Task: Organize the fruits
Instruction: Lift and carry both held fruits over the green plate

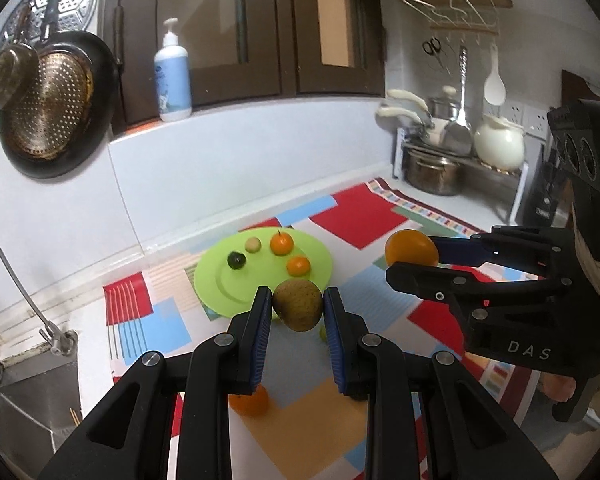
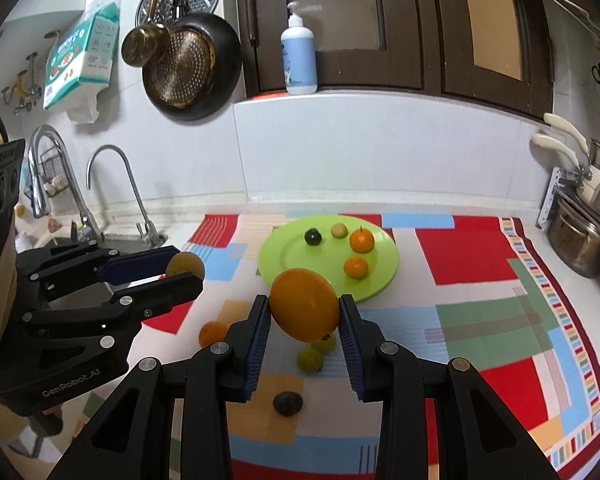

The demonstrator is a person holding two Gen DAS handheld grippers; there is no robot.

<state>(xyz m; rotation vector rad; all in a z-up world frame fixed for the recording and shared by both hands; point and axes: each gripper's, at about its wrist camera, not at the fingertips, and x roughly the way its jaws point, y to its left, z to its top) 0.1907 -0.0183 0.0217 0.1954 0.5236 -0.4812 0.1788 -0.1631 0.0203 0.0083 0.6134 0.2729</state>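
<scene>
Two hand-held grippers are up above the tabletop: left hand-held gripper (image 1: 298,312) clamps a brownish-green pear-like fruit (image 1: 298,304) between its blue pads, right hand-held gripper (image 2: 305,312) clamps a large orange (image 2: 305,305). Four small fruits sit on the green plate (image 2: 288,256): two tangerines (image 2: 361,240), a dark one and a pale one. Loose on the patchwork cloth (image 2: 480,252) lie another orange (image 2: 213,332), two limes (image 2: 310,359) and a dark fruit (image 2: 287,402).

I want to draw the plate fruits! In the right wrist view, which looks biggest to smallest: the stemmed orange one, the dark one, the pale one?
1. Round orange fruit with a stem, on the lime-green plate
2. Small dark round fruit
3. Small pale beige round fruit, only slightly smaller than the dark one, so that order is unsure
</scene>
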